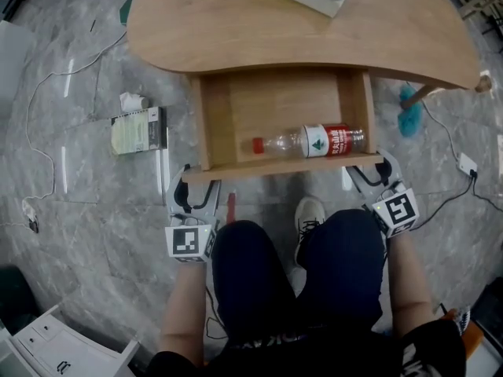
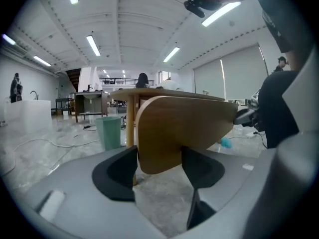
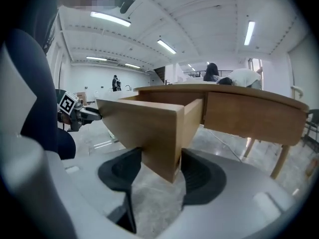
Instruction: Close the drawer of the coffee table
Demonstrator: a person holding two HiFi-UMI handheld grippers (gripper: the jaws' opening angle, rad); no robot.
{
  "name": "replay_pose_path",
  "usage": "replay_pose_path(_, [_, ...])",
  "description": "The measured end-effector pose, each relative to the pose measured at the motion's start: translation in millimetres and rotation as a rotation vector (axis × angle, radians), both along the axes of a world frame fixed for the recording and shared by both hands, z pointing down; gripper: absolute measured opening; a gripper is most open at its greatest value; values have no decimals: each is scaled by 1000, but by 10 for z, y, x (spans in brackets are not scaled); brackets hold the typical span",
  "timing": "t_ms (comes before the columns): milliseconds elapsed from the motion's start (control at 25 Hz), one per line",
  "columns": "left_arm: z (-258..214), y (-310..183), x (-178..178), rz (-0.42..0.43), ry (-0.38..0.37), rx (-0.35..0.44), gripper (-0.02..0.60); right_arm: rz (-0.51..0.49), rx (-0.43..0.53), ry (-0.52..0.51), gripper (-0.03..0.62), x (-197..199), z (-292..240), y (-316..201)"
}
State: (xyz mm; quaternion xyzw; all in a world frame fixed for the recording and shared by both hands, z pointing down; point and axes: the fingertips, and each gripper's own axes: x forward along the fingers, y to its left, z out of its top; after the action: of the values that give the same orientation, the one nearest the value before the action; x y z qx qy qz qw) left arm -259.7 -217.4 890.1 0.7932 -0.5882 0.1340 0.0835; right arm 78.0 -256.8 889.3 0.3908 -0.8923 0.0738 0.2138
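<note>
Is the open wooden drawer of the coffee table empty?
No, a clear plastic bottle with a red cap lies on its side inside the wooden drawer.

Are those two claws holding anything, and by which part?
Nothing is gripped: the left gripper and right gripper are open, each with one end of the drawer front between its jaws.
</note>
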Motion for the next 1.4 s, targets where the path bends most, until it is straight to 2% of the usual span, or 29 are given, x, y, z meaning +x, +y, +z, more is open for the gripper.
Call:
replay_pose_path(360, [-48,-44,29,44,-4,20,296,38,20,-24,238,-16,-34,-13])
replay_pose_path(560, [-102,-48,16,37,-2,14,295,60,-11,-15,238,4,-11,12])
replay_pose_path(760, [-274,-54,-22,22,15,58,293,70,-15,-19,238,5,-117,40])
replay_pose_path(1000, [-442,-243,-75,7,26,99,293,73,8,-53,239,-77,-325,-180])
replay_pose_path(1400, [-406,-629,-129,-37,37,75,291,94,-10,-41,239,-121,-312,-556])
